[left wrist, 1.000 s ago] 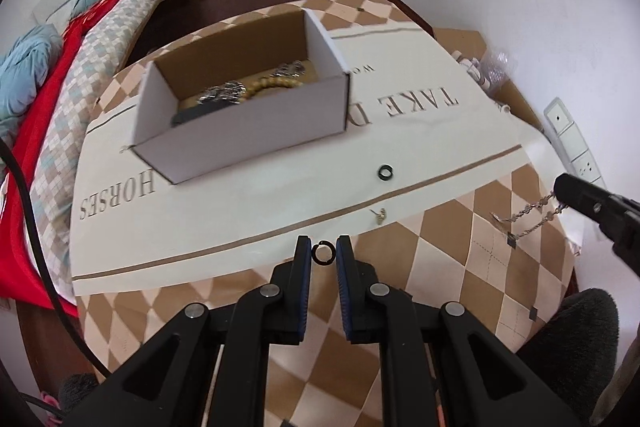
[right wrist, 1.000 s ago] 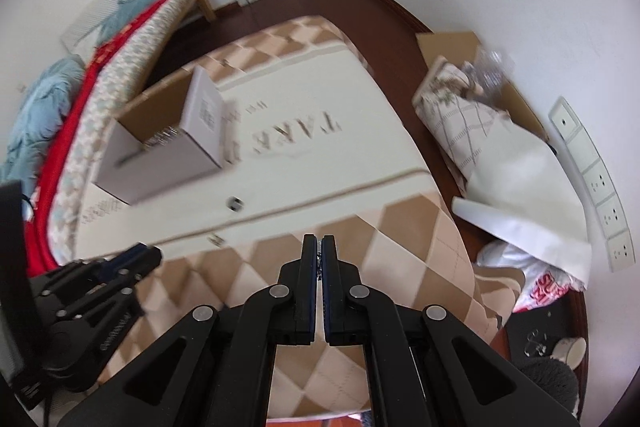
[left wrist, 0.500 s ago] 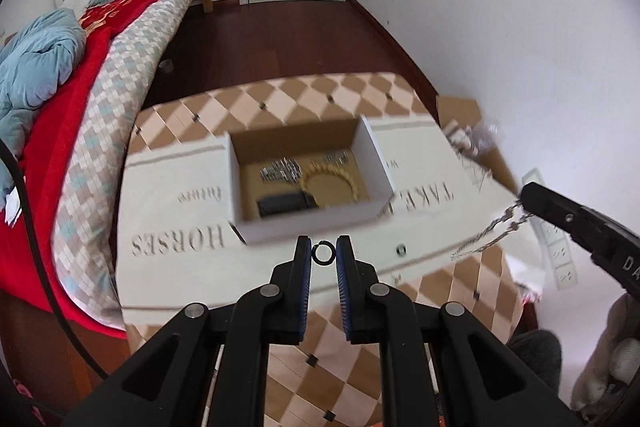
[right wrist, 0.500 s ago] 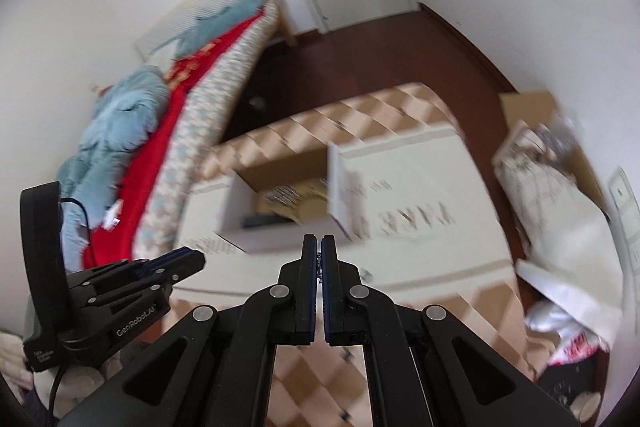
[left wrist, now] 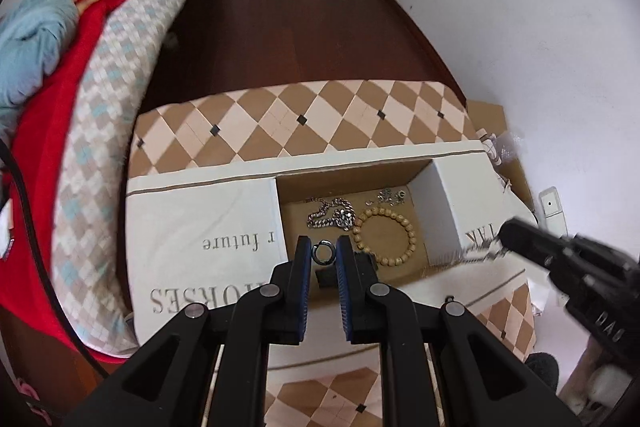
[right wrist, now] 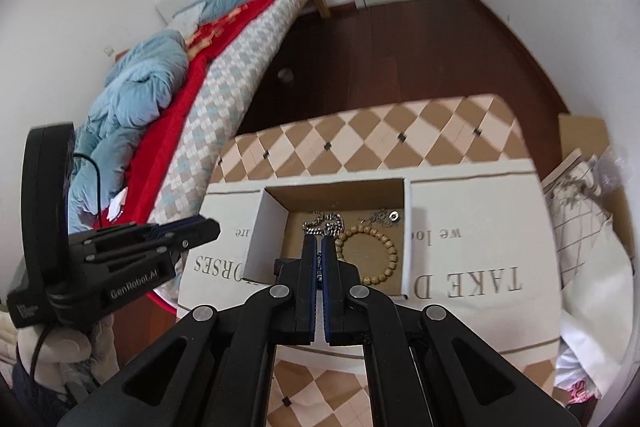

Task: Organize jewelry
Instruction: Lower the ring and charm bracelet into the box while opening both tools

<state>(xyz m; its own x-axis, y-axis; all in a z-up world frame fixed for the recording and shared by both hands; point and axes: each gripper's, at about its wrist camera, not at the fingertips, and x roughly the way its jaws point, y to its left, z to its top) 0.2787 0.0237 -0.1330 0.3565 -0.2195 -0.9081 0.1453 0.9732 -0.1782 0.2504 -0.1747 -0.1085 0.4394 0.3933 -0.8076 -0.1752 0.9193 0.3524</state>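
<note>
A bed [left wrist: 60,99] with red and blue bedding runs along the left. The counter [left wrist: 304,115] carries an open cardboard box [left wrist: 444,211] holding a silver chain [left wrist: 332,217] and a bead bracelet [left wrist: 384,237]. Above the box, the left tongs [left wrist: 323,253] pinch a small dark ring [left wrist: 323,253]; the right tongs [right wrist: 319,259] are clamped on a thin chain [left wrist: 472,255], blurred.

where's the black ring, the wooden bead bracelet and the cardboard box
black ring [left wrist: 322,252], left wrist view, its lower band, between the jaws
wooden bead bracelet [left wrist: 411,234], left wrist view, beads on its right side
cardboard box [right wrist: 267,233], right wrist view, white left wall
</note>
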